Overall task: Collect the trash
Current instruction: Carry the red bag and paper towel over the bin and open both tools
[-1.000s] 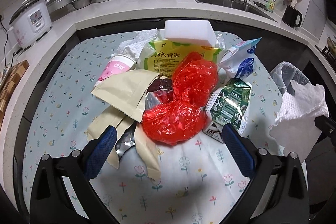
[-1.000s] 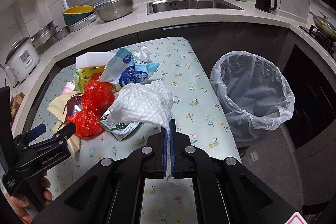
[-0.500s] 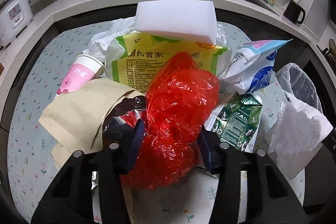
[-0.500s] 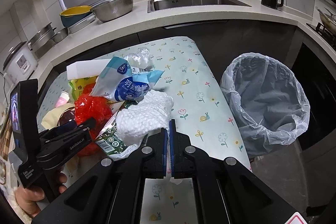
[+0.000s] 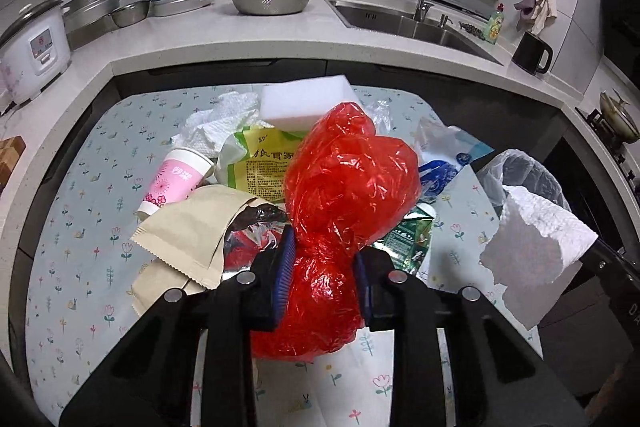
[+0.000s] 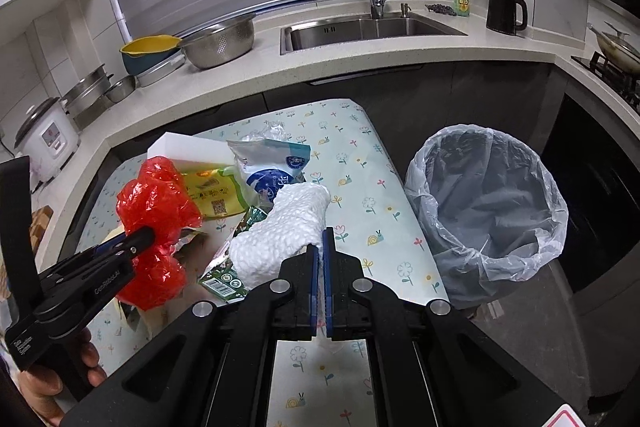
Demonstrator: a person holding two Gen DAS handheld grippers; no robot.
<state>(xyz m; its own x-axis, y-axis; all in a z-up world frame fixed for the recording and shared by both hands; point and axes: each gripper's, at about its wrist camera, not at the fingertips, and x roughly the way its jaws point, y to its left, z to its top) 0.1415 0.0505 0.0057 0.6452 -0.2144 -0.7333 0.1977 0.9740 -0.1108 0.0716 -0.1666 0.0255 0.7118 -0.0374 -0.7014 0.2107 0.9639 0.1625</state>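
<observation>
My left gripper is shut on a crumpled red plastic bag and holds it above the trash pile; it also shows in the right wrist view. My right gripper is shut on a white paper towel, which also shows in the left wrist view. A bin lined with a clear bag stands beside the table on the right.
On the flowered tablecloth lie a pink paper cup, a beige paper bag, a yellow-green packet, a white foam block, a blue-white pouch and a green carton. Counter and sink behind.
My left gripper has closed on the red bag and lifted it off the pile. My right gripper has kept hold of the paper towel and shifted slightly.
</observation>
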